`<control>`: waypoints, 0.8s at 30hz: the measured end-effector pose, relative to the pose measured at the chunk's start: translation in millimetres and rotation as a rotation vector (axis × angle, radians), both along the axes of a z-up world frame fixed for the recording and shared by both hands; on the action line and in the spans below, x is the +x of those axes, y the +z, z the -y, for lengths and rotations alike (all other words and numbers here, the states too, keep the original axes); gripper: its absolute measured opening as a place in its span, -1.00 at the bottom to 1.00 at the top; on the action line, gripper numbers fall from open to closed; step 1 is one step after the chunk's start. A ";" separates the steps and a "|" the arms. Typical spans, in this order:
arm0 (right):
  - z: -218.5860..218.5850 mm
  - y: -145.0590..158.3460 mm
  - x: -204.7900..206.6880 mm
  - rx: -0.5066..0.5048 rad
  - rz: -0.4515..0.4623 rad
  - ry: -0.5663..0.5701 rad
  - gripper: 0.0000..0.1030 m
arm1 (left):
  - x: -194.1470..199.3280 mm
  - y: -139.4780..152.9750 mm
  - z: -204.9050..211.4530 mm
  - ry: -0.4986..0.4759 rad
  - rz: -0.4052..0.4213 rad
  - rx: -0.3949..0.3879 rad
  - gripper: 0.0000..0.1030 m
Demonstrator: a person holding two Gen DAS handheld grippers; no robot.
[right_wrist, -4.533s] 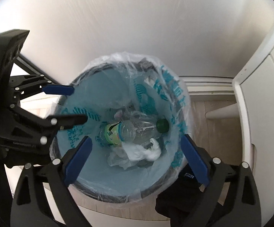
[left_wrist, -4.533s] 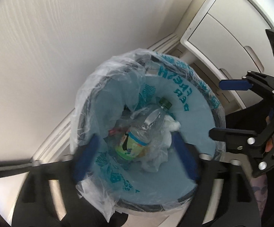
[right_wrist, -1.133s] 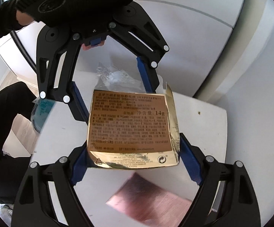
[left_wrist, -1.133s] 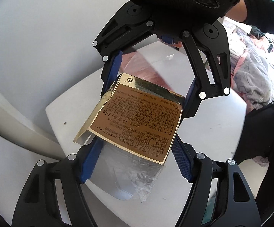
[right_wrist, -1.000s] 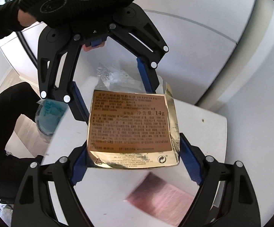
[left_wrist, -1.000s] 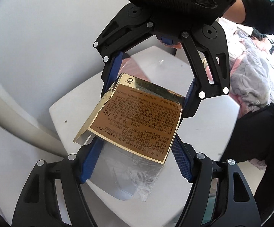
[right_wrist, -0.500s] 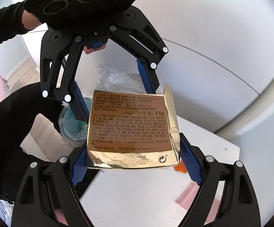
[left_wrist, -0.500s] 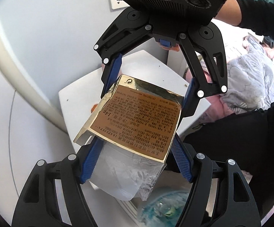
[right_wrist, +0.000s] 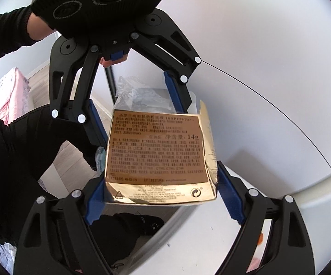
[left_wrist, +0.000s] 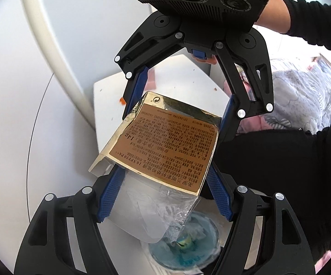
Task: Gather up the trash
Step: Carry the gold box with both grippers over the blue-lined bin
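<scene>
A: Holding the gold box [left_wrist: 165,146] from opposite ends — the left gripper [left_wrist: 163,197] clamps its blue pads on the near end, where a crumpled clear wrapper [left_wrist: 158,213] hangs out, and the right gripper [left_wrist: 183,105] is closed on the far end, facing back at it

B: So which way does the bin lie?

A: Below and just past the near end. In the left wrist view the blue-lined trash bin [left_wrist: 186,252] shows under the wrapper, blurred, on the floor beside the white table [left_wrist: 110,119]

B: And the box's long axis?

A: It runs between the two grippers, printed face up, tilted down toward the left one. My guess is the left side sits nearer the bin, so the drop likely starts there
</scene>
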State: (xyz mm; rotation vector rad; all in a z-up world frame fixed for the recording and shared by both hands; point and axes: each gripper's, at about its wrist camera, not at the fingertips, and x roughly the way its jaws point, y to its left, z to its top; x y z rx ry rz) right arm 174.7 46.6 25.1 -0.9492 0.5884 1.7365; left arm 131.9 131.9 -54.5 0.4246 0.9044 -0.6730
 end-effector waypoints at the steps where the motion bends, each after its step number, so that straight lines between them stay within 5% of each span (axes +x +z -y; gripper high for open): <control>1: -3.9 -1.3 -3.9 -0.001 0.000 0.009 0.58 | -6.9 -0.6 -2.9 0.011 -0.001 -0.001 0.34; 12: -60.5 -35.1 -63.9 -0.047 -0.024 0.132 0.58 | -83.9 -32.5 -49.5 0.133 -0.045 -0.034 0.34; 24: -105.8 -91.1 -77.7 -0.135 -0.095 0.200 0.58 | -137.7 -100.5 -91.5 0.242 -0.116 -0.121 0.34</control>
